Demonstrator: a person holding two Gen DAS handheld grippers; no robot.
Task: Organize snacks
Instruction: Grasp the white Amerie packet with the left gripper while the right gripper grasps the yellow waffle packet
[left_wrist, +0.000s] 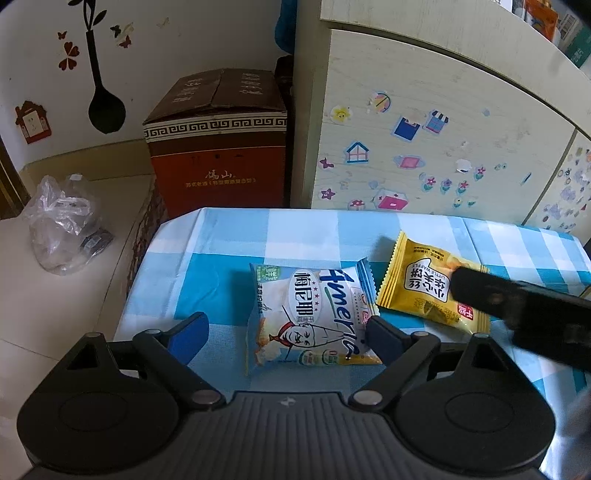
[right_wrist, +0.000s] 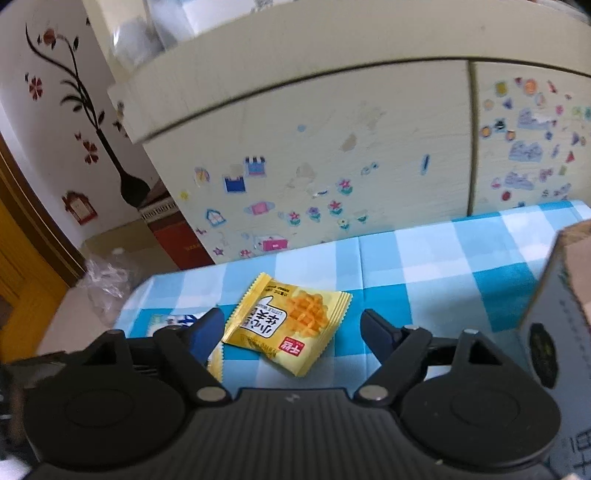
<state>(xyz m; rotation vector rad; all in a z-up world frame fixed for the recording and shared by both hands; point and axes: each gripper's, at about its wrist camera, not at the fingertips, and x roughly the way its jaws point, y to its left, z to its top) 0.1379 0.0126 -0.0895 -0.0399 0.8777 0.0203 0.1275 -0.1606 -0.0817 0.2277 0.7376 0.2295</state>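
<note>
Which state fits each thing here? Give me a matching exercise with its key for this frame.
Things:
1. yellow waffle packet
2. blue-and-white snack bag
3. brown carton
4. clear plastic bag

States:
A. crumpled, on the pale surface beside the table
B. lying between the open fingers of the left gripper
C. standing past the table's far edge, by the wall
D. lying between the open fingers of the right gripper

Pairs: 1-D, 2-B, 3-C, 4-A

"Americ" on the white-blue snack bag (left_wrist: 310, 317); "LITTLE WAFFLE" on the yellow packet (left_wrist: 430, 284).
</note>
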